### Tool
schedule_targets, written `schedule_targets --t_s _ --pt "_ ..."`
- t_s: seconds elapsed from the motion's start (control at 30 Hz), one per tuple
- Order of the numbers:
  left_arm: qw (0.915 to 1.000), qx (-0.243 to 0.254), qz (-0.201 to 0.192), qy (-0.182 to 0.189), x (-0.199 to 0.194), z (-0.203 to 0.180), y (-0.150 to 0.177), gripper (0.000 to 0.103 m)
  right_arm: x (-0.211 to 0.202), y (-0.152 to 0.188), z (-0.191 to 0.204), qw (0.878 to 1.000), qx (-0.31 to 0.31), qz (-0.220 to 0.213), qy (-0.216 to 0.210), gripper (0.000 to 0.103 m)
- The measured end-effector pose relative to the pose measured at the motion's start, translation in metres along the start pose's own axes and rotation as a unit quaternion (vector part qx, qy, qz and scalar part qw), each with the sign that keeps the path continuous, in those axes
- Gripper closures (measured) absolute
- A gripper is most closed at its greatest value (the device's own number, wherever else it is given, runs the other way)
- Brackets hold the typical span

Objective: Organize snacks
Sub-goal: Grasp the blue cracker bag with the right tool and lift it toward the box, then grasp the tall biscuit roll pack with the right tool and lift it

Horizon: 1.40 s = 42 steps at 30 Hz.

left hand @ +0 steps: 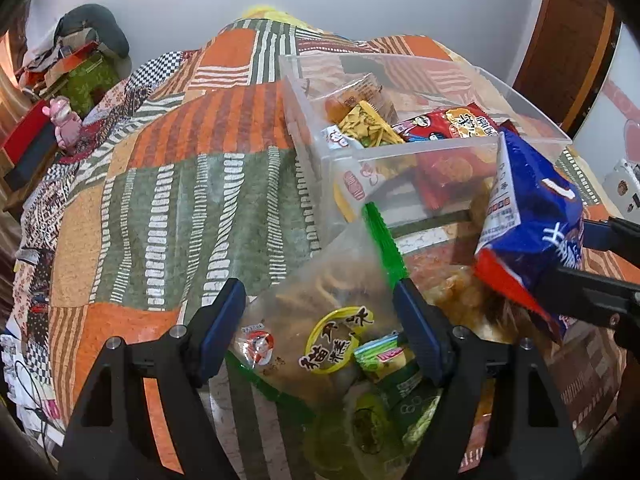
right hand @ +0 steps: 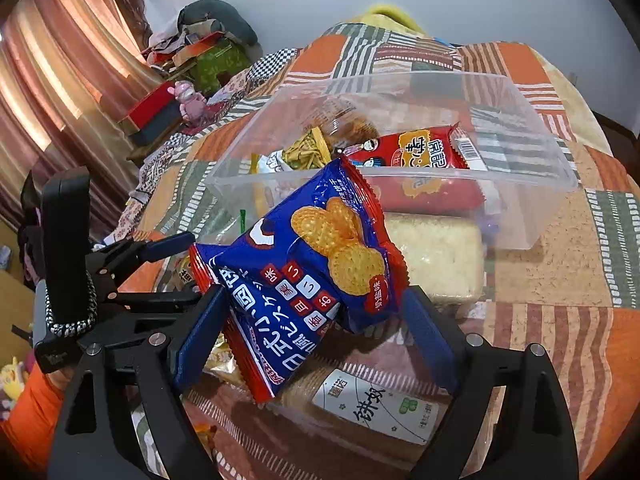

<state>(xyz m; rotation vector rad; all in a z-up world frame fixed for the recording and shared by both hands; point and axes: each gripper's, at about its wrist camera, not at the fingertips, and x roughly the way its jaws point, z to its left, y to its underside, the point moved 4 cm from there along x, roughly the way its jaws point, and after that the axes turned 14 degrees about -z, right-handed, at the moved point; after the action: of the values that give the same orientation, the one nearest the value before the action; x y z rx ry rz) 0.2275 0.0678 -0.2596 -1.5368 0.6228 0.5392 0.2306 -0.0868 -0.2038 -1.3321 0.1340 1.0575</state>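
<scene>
**Blue biscuit packet held up beside a clear snack bin on a patchwork cover**

Two hand-held grippers work over a table draped in an orange, green and white patchwork cloth (left hand: 168,184). The right gripper (right hand: 316,332) grasps a blue biscuit packet (right hand: 312,264) with red crimped edges. The packet hangs tilted between its blue pads, raised above the loose snacks and just in front of the near wall of a clear plastic bin (right hand: 532,208). It is not yet over the rim.

The bin already holds several snacks, among them a red packet (right hand: 424,148) and a yellow-green packet (right hand: 308,148).

The left gripper (left hand: 320,328) is spread wide and holds nothing. It hovers over a clear bag with a green strip (left hand: 320,320), one of a pile of loose snacks lying beside the bin. A pale rice cake block (right hand: 436,256) and a bread pack with a white label (right hand: 376,404) lie in front of the bin too.

Likely risks: the grip seems to sit low and off-centre on the packet, so the slick wrapper could slip out mid-lift. If carried too low, the packet could catch the bin's near wall and push the light bin across the cloth. The two grippers are close, so they could bump
</scene>
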Motion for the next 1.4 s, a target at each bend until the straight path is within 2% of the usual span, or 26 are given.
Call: schedule_targets --t_s 0.07,0.17,0.23,0.27,0.37,0.43,0.47,0.5,0.53,0.57,0.6,0.63,0.9,0.97,1.03,1.07,1.1,1.13,1.23,1.33,1.4 --pt "1.0000 -0.008 0.006 0.002 0.003 0.003 0.001 0.020 0.000 -0.002 0.000 1.000 0.000 -0.001 0.000 0.017" --pt "0.9998 -0.016 0.010 0.005 0.006 0.004 0.002 0.017 -0.001 -0.003 0.000 1.000 -0.007 -0.008 0.003 0.024" --pt "0.9997 -0.022 0.012 0.007 0.009 0.003 0.002 0.017 -0.002 -0.004 0.002 1.000 -0.014 -0.013 0.001 0.034" --pt "0.9996 -0.024 0.013 0.008 0.010 0.003 0.003 0.019 -0.002 -0.004 0.003 1.000 -0.016 -0.013 -0.002 0.036" --pt "0.9995 -0.023 0.009 0.019 0.008 -0.001 0.003 0.034 -0.004 -0.004 0.004 1.000 -0.027 -0.016 0.003 0.044" --pt "0.9998 -0.011 0.004 0.017 0.003 -0.005 0.003 0.039 -0.007 -0.005 0.003 0.999 -0.032 -0.020 0.008 0.050" --pt "0.9998 -0.008 0.002 0.017 0.001 -0.007 0.003 0.046 -0.009 -0.005 0.003 0.999 -0.034 -0.021 0.010 0.053" --pt "0.9997 -0.006 0.001 0.024 -0.002 -0.008 0.004 0.052 -0.010 -0.005 0.002 0.999 -0.034 -0.022 0.008 0.059" --pt "0.9997 -0.004 0.000 0.023 -0.004 -0.009 0.003 0.056 -0.012 -0.005 0.001 0.999 -0.031 -0.022 0.002 0.070" --pt "0.9998 0.001 -0.002 0.017 -0.006 -0.009 0.003 0.058 -0.014 -0.006 0.001 0.999 -0.030 -0.022 -0.003 0.076" --pt "0.9999 0.007 -0.004 0.014 -0.009 -0.010 0.003 0.059 -0.016 -0.007 0.000 0.999 -0.033 -0.023 0.001 0.088" --pt "0.9999 0.011 -0.007 0.010 -0.013 -0.010 0.003 0.061 -0.018 -0.007 -0.001 0.999 -0.038 -0.025 0.009 0.094" --pt "0.9995 -0.003 -0.026 -0.017 -0.042 0.009 0.001 0.066 -0.030 -0.002 -0.012 1.000 -0.022 -0.008 0.008 0.093" --pt "0.9992 -0.005 -0.032 -0.023 -0.050 0.014 0.001 0.066 -0.034 0.001 -0.012 1.000 -0.024 -0.001 0.005 0.084" --pt "0.9988 -0.008 -0.040 -0.027 -0.061 0.018 0.000 0.066 -0.038 0.006 -0.010 0.999 -0.037 0.006 0.000 0.066" --pt "0.9986 -0.010 -0.044 -0.029 -0.064 0.020 -0.001 0.066 -0.039 0.008 -0.009 0.999 -0.045 0.008 -0.001 0.061" --pt "0.9984 -0.012 -0.047 -0.030 -0.068 0.022 -0.003 0.066 -0.038 0.012 -0.007 0.998 -0.057 0.015 -0.001 0.050" --pt "0.9981 -0.015 -0.051 -0.030 -0.073 0.023 -0.004 0.066 -0.036 0.016 -0.006 0.998 -0.065 0.020 0.001 0.046" --pt "0.9978 -0.019 -0.056 -0.030 -0.081 0.026 -0.006 0.066 -0.027 0.029 -0.007 0.996 -0.079 0.050 -0.001 0.043" --pt "0.9974 -0.020 -0.062 -0.032 -0.088 0.027 -0.006 0.066 -0.021 0.035 -0.005 0.994 -0.098 0.057 0.003 0.032" --pt "0.9971 -0.021 -0.065 -0.033 -0.089 0.026 -0.009 0.066 -0.018 0.035 -0.005 0.993 -0.098 0.058 0.000 0.031"
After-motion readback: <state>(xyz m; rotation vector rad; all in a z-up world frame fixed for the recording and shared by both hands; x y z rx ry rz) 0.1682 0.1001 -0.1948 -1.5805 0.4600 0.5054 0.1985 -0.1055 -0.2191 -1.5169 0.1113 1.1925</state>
